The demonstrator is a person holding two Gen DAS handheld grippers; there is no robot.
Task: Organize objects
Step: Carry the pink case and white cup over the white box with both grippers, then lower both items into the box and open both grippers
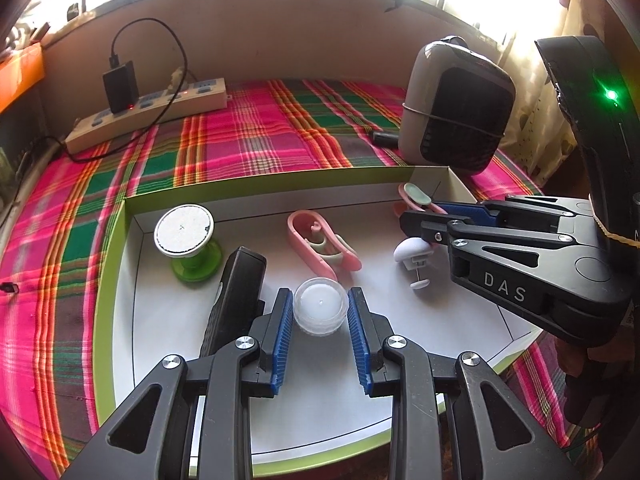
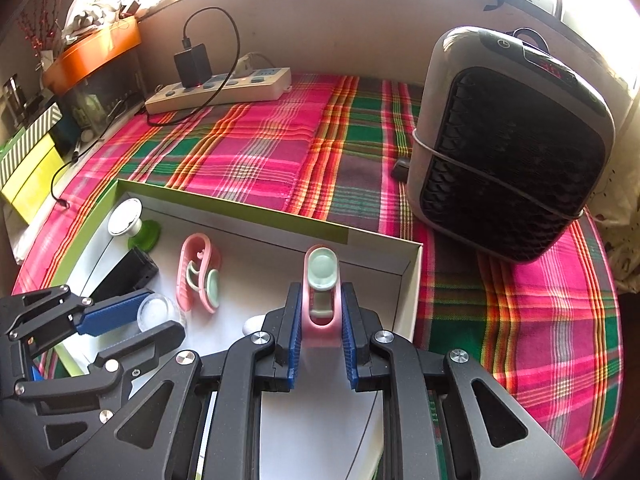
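Observation:
A shallow white box with green walls (image 1: 248, 190) (image 2: 256, 216) lies on a plaid cloth. My left gripper (image 1: 321, 300) is open around a small clear round container (image 1: 320, 311) (image 2: 158, 314) on the box floor, pads not touching it. My right gripper (image 2: 320, 296) (image 1: 424, 216) is shut on a pink clip with a mint pad (image 2: 321, 280) (image 1: 416, 196), held near the box's right wall. In the box also lie a second pink clip (image 1: 322, 246) (image 2: 199, 270), a white hook piece (image 1: 412, 254), a green-footed round stand (image 1: 186, 240) (image 2: 130, 220) and a black block (image 1: 236, 292) (image 2: 128, 272).
A grey and black fan heater (image 1: 456, 108) (image 2: 508, 144) stands on the cloth right of the box. A power strip with a black charger (image 1: 148, 108) (image 2: 216, 84) lies at the back by the wall. Orange and yellow boxes (image 2: 92, 52) stand at the far left.

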